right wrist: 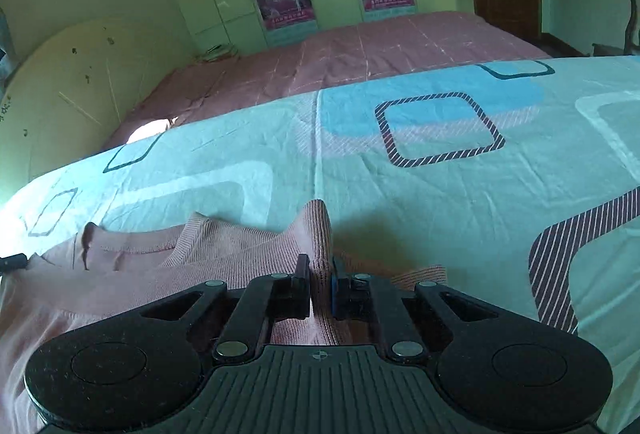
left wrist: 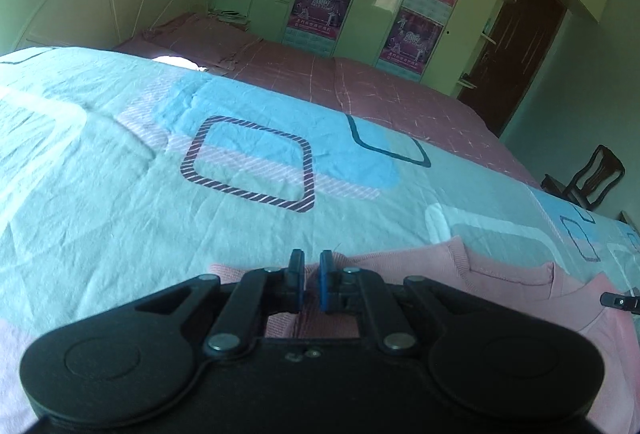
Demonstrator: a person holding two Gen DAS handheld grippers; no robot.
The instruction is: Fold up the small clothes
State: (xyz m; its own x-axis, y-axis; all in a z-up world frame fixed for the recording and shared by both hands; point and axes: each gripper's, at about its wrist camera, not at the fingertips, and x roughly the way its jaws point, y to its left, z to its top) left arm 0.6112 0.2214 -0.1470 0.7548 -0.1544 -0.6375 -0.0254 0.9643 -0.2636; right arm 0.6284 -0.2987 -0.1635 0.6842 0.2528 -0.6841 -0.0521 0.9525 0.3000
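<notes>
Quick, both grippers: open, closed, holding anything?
Left gripper: closed on the pink sweater at its shoulder edge.
Right gripper: closed, pinching a raised fold of the sweater.

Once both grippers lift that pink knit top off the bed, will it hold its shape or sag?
Probably sag: the pink knit top already bunches into a raised ridge where the right gripper pinches it, so it looks soft and floppy. It seems thin and light. Its ribbed weave should give the left gripper fair purchase, and it may drag on the wrinkled bedsheet rather than slide.
</notes>
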